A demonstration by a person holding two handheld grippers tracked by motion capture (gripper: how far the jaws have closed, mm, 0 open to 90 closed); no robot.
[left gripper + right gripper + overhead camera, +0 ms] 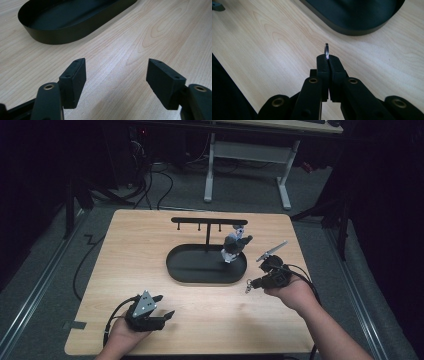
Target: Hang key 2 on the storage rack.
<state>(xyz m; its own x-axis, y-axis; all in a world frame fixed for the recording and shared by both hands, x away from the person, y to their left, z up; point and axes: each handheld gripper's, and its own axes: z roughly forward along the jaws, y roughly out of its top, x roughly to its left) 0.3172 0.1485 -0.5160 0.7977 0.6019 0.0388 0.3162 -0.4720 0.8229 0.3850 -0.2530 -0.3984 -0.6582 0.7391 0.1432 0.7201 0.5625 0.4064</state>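
My right gripper (252, 283) hovers just right of the black oval tray (180, 272), shut on a small metal key ring (326, 50) that sticks up edge-on from between its pads; in the high view a little chain piece (247, 288) dangles below the tips. From the tray rises a black T-shaped rack (208, 221) with short hooks. A grey figure charm (234, 245) is at the rack's right end, over the tray. Near the table's front left, my left gripper (166, 305) rests open, with bare wood between its jaws (116, 75) and the tray's (62, 37) near wall ahead of it.
The light wooden table (150, 235) stands on grey carpet. A white desk frame (247, 165) and cables lie beyond its far edge. A cable trails from each gripper toward the table's front.
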